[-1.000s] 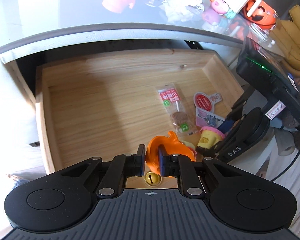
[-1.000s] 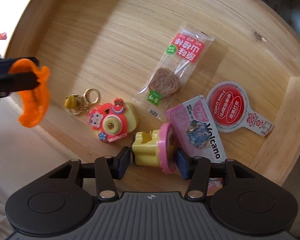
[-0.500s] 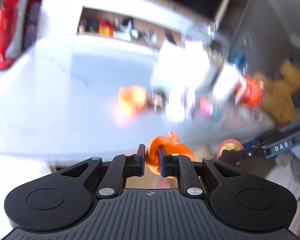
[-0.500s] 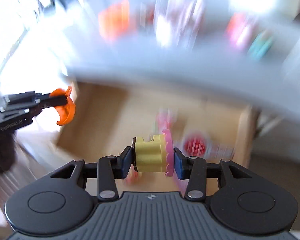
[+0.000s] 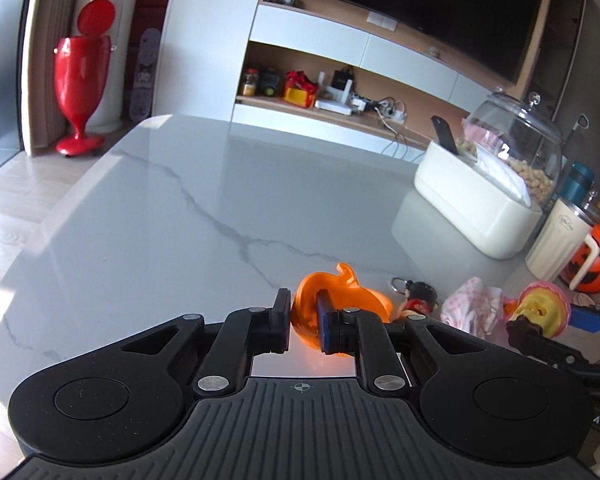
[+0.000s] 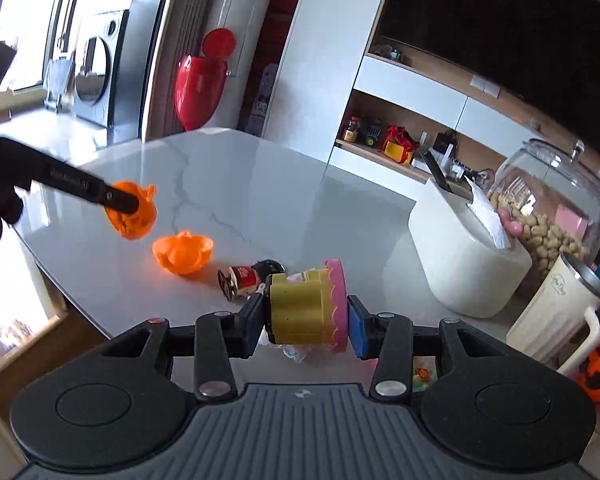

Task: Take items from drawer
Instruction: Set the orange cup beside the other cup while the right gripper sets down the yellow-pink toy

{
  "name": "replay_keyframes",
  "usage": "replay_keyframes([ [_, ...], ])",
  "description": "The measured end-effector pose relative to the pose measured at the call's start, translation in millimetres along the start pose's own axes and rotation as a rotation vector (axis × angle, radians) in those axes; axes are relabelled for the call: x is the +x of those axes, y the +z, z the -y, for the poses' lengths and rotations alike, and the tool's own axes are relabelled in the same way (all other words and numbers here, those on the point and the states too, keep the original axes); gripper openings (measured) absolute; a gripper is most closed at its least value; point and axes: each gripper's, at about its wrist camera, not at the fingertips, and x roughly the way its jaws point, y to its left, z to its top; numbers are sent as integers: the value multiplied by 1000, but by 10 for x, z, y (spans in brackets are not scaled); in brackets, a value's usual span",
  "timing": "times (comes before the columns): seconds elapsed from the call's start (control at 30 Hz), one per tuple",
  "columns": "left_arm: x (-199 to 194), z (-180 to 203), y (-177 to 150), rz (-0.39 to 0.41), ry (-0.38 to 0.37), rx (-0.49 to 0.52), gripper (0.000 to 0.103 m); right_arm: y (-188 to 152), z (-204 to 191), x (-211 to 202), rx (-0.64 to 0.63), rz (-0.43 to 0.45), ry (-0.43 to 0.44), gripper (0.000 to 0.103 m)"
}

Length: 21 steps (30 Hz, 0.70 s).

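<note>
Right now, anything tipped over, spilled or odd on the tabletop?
Minor only: the small figurine lies on its side by the orange half-shell, which rests open side up. A crumpled wrapper sits nearby. No spill visible.

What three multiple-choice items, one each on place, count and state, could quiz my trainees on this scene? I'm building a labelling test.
1. Where is the orange plastic pumpkin half that the left gripper holds?
A. above the marble tabletop
B. inside a drawer
C. on the floor

2. How many orange pumpkin halves show in the right wrist view?
A. one
B. two
C. four

3. The right gripper is:
A. open
B. shut on the yellow-and-pink toy cake
C. out of view

Answers: 1 A, it hangs over the tabletop; 2 B, one held, another lying on the tabletop; 3 B, both fingers press the toy cake's ends.
</note>
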Motion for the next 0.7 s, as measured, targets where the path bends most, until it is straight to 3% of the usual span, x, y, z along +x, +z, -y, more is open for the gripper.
replay_keyframes([
  [0.1,61,-40,-13,-2,87,27,16,-74,-202,147,-106,-7,-80,42],
  [0.23,197,-179,-94,-77,116,-17,16,-247,-321,394,-226,-32,-170,42],
  [0.47,297,-246,-164,-118,98,-47,18,-338,-423,459,-204,-50,-145,42],
  [0.7,241,-219,-256,-80,93,-19,20,-364,-337,294,-92,-32,-92,48],
])
